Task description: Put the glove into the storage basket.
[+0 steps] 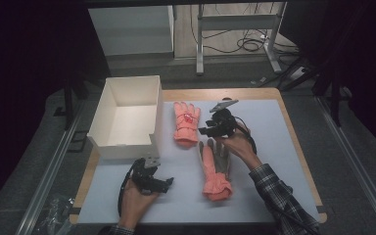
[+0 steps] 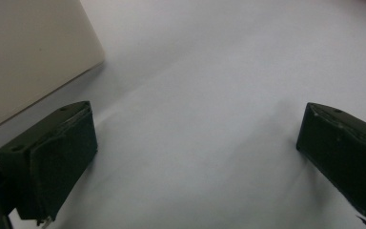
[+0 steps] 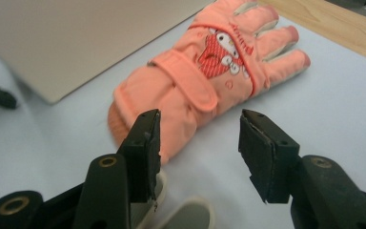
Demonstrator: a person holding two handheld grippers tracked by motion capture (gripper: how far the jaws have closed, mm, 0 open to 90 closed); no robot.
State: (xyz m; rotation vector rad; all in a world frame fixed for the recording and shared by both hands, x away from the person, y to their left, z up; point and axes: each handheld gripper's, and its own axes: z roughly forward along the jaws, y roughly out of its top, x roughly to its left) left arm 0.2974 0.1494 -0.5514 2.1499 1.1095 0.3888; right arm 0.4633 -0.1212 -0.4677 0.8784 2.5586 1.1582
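Two orange winter gloves lie on the white mat. The far glove [image 1: 185, 122] [image 3: 205, 78] lies back up beside the box, a cartoon patch on it. The near glove [image 1: 215, 171] lies palm up, grey palm showing, its cuff toward me. My right gripper [image 1: 205, 131] [image 3: 199, 138] hovers open between the two gloves, over the near glove's grey fingertips [image 3: 186, 214], with nothing between its jaws. My left gripper [image 1: 169, 182] [image 2: 195, 162] rests open low over bare mat near the front, just below the box, holding nothing.
An open white cardboard box [image 1: 108, 104] [image 2: 24, 52] stands at the mat's left. The wooden table edge [image 1: 301, 152] frames the white mat [image 1: 269, 147]. Beyond the table are a white cabinet [image 1: 132, 29], metal legs and cables on the floor.
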